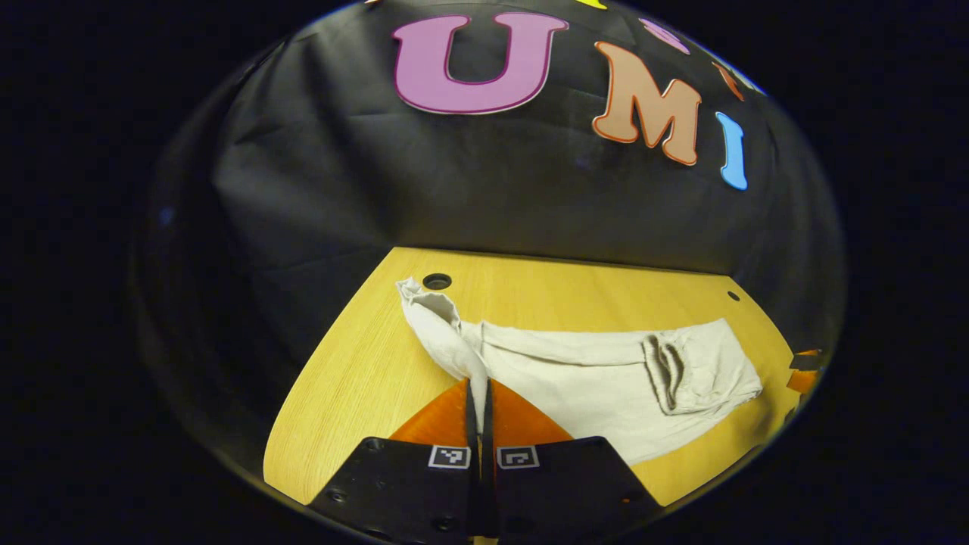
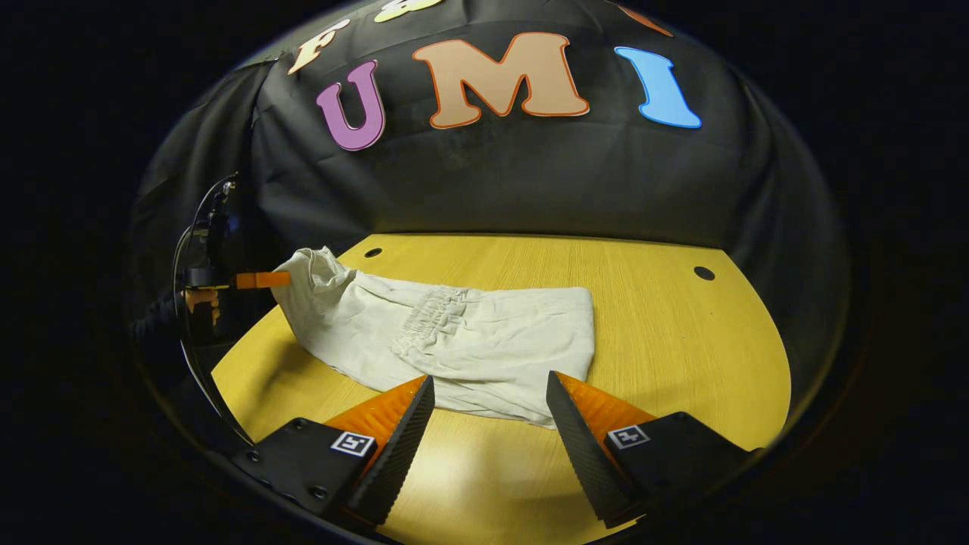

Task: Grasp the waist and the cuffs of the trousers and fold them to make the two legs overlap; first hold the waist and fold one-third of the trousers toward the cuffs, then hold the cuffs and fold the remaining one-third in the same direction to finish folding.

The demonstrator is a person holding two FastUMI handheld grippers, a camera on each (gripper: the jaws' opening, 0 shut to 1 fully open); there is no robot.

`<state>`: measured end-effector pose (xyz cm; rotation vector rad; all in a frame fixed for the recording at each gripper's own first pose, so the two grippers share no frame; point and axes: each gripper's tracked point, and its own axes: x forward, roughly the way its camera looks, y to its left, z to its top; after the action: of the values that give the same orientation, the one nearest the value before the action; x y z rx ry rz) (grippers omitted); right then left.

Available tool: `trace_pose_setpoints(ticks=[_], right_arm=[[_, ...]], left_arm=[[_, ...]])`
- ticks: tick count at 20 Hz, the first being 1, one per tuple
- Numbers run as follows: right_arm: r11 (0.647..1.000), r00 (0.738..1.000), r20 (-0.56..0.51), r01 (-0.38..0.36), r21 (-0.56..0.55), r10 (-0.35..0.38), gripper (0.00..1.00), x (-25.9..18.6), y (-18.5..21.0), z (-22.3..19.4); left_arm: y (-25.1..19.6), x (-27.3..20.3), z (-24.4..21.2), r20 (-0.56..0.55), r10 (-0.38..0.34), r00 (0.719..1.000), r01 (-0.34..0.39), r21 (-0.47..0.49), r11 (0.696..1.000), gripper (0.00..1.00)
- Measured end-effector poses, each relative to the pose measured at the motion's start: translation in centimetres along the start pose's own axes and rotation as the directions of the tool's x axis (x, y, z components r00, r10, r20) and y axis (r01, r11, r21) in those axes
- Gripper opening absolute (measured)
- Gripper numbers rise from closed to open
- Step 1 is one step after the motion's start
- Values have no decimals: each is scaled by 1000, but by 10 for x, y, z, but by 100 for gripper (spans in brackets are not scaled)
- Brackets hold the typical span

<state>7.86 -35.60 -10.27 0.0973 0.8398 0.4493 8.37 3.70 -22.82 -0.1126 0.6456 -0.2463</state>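
Pinching trousers (image 1: 606, 378) cuff edge, left gripper (image 1: 479, 409); right gripper (image 2: 490, 409) spread over table (image 2: 681, 341).

trousers (image 2: 454, 341): on the table (image 2: 681, 341), lying across its left half, one end lifted at the left edge
left gripper (image 2: 261, 280): at the table's left edge, touching the lifted end
right gripper (image 2: 488, 412): near edge, before the trousers
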Motion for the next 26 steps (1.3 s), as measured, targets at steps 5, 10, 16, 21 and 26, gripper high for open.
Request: trace_pose_setpoints(ticks=[5,10,16,21,26], right_arm=[[1000,1000,13,0,29,-1,96,-12,-28,-1],[999,1000,18,10,43,-11,95,-28,-58,-5],[998,1000,18,18,63,-19,95,-44,-85,-16],[996,999,32,28,80,-31,95,-58,-104,-20],[993,998,32,41,107,-45,95,-72,-123,-30]], left_arm=[[-57,-3,34,48,-51,998,49,36,998,0],[-117,-5,54,63,-120,991,115,75,990,0],[-192,-3,76,87,-212,973,200,134,971,0],[-254,9,73,65,-287,956,269,205,941,0],[-312,23,67,33,-340,940,322,239,916,0]])
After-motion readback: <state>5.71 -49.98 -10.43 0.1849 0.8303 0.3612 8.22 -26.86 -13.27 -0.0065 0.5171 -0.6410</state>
